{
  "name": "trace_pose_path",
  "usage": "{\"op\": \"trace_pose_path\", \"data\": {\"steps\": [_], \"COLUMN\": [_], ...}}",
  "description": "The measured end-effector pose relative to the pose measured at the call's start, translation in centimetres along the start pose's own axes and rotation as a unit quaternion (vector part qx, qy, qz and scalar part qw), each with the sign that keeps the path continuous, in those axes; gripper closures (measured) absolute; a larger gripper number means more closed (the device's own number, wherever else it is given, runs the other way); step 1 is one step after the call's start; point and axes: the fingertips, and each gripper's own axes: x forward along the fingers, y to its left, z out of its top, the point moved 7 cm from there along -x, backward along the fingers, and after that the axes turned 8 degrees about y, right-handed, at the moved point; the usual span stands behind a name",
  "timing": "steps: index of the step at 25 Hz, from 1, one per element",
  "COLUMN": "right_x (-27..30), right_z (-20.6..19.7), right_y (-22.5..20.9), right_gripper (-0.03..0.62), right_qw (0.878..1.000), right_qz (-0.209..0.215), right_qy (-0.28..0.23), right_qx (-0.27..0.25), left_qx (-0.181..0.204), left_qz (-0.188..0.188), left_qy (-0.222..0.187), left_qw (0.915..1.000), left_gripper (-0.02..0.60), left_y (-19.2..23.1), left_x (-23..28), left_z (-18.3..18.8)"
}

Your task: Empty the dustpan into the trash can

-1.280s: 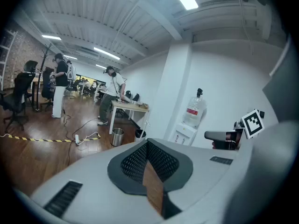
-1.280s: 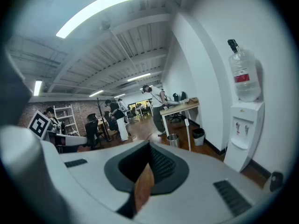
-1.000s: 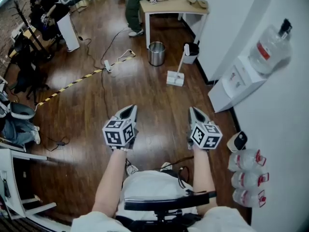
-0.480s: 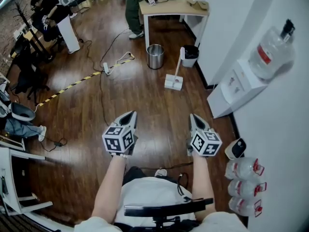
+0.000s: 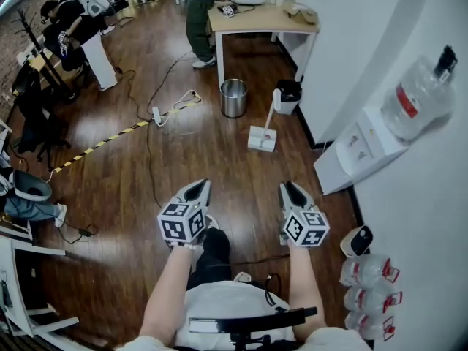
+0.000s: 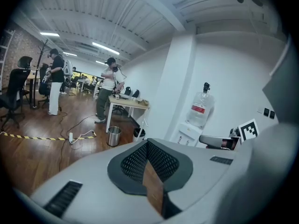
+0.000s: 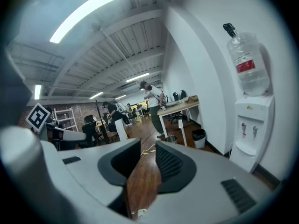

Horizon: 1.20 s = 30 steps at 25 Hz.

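Ahead, the dustpan (image 5: pixel 262 139) sits on the wooden floor (image 5: pixel 212 159) near its right edge, where the boards meet the white wall (image 5: pixel 344 42). It is white throughout: a flat, squarish pan lying on the boards, with a slim straight handle (image 5: pixel 273 108) standing up from its back. Whether anything lies in the pan is too small to tell.

Just beyond it and a little to the left stands the trash can (image 5: pixel 234 99), a plain round cylinder of brushed metal with an open top. Its inside shows only grey shadow, so its contents cannot be made out. A smaller black bin (image 5: pixel 289 95) stands at the foot of the wall beside the handle, apart from the metal can. Both containers stand by the front legs of a pale-topped table (image 5: pixel 256 19) with a white frame. The floor is dark, glossy planking that throws back the ceiling lights.

Both grippers are held over the near part of the floor, well apart from the dustpan and pointing toward it. The left gripper (image 5: pixel 199 189) is closed on nothing, and its ribbed black pads (image 6: pixel 135 162) meet at the tips. The right gripper (image 5: pixel 289 190) stands narrowly apart, its jaws having just been opening. Only floor shows between its ribbed pads (image 7: pixel 169 164), and it holds nothing.
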Motion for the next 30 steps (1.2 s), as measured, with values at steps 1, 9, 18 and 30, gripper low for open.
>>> {"op": "trace_pose_path", "data": {"steps": [1, 9, 18, 30], "right_x": [1.5, 15.7, 28.8, 40.1], "right_z": [0.4, 5.3, 9.9, 9.8], "right_y": [-0.2, -1.0, -1.4, -6.3], "right_gripper": [0.453, 0.413, 0.413, 0.402], "right_qw": [1.0, 0.999, 0.995, 0.986], "right_qz": [-0.003, -0.042, -0.094, -0.165], "right_qy": [0.001, -0.002, -0.008, -0.025], "right_qx": [-0.002, -0.003, 0.029, 0.029], "left_qx": [-0.001, 0.014, 0.051, 0.05], "left_qz": [-0.004, -0.045, -0.068, -0.11], "left_qy": [0.0, 0.0, 0.036, 0.059], "left_qw": [1.0, 0.9989, 0.9957, 0.9909], "left_gripper": [0.584, 0.584, 0.584, 0.584], "left_y": [0.9, 8.9, 16.8, 21.6], "left_x": [1.2, 12.1, 21.3, 32.5], "left_z": [0.7, 9.2, 17.7, 19.7]}}
